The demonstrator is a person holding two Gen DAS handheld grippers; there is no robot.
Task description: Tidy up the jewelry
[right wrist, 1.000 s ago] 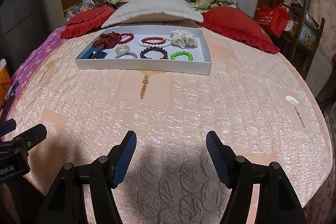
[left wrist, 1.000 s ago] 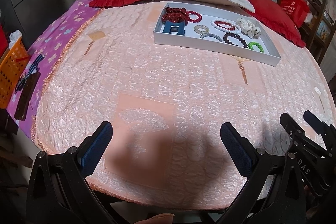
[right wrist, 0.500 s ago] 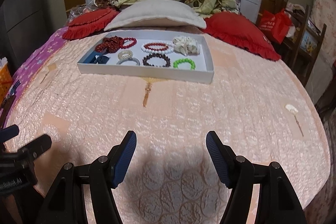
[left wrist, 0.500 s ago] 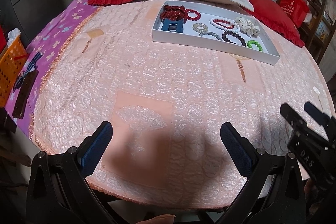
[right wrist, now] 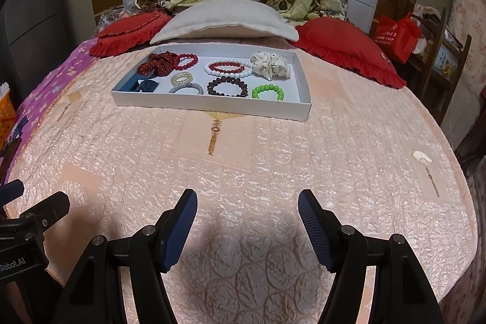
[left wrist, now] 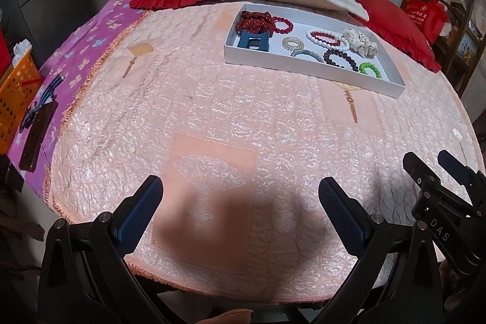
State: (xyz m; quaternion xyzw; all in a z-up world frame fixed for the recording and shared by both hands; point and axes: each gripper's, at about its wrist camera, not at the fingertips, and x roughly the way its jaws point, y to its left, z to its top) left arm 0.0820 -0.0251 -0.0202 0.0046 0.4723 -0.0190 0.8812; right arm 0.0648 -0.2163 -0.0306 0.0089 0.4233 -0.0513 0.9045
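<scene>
Left gripper [left wrist: 240,196] low in frame, fingers apart, hovering over bed [left wrist: 212,111]; right gripper [right wrist: 247,210] likewise, empty; tray [right wrist: 212,107] upper centre.

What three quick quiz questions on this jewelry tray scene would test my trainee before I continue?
1. True or false: the left gripper is shut on a bracelet.
2. Which lies nearest the white tray's front right corner? A. green bead bracelet B. red polka-dot scrunchie C. blue hair claw
3. Fill in: the cream scrunchie lies in the tray's far ____ corner.

Key
1. False: both it and the right gripper are open and empty above the pink bedspread.
2. A
3. right
</scene>
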